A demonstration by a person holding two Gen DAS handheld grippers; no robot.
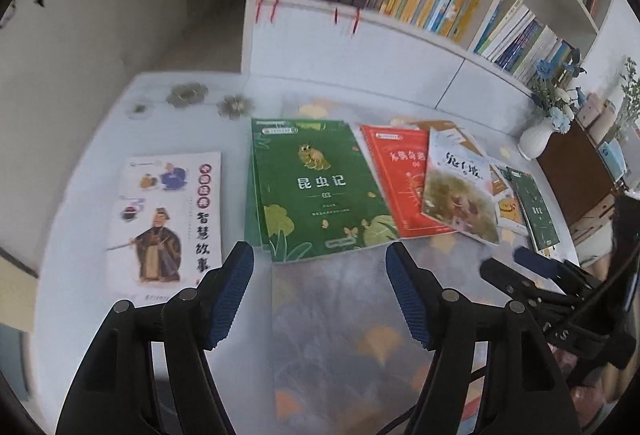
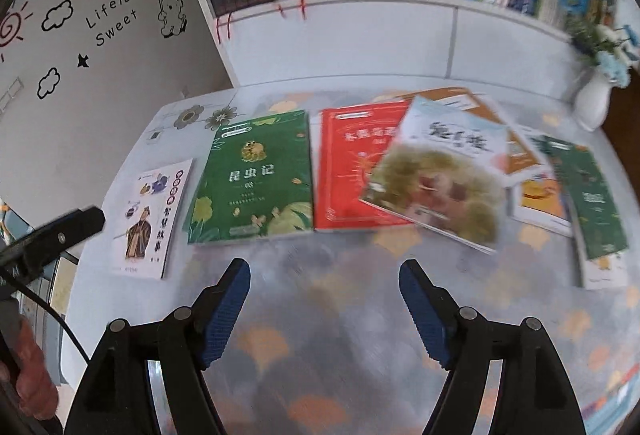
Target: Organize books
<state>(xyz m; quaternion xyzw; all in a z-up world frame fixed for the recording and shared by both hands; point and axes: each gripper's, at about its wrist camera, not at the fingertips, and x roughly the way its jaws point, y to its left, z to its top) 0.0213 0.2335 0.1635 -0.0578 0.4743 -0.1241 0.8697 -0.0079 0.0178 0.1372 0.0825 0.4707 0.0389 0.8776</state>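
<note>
**Books lie flat ahead of both tools**

Books, thin, light and floppy, lie flat on the tabletop (image 2: 520, 335). The green book (image 1: 316, 191) sits just ahead of the left tool (image 1: 320, 299); pinch its near edge. Both left and right tool (image 2: 324, 311) gape wide, empty.

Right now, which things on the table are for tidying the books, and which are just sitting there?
For the job:
green owl-cover book
red paperback book
pale book with furry animals
white cartoon-figure book
small dark green book
white bookshelf

Just sitting there:
white vase of blue flowers
black wall stickers
</note>
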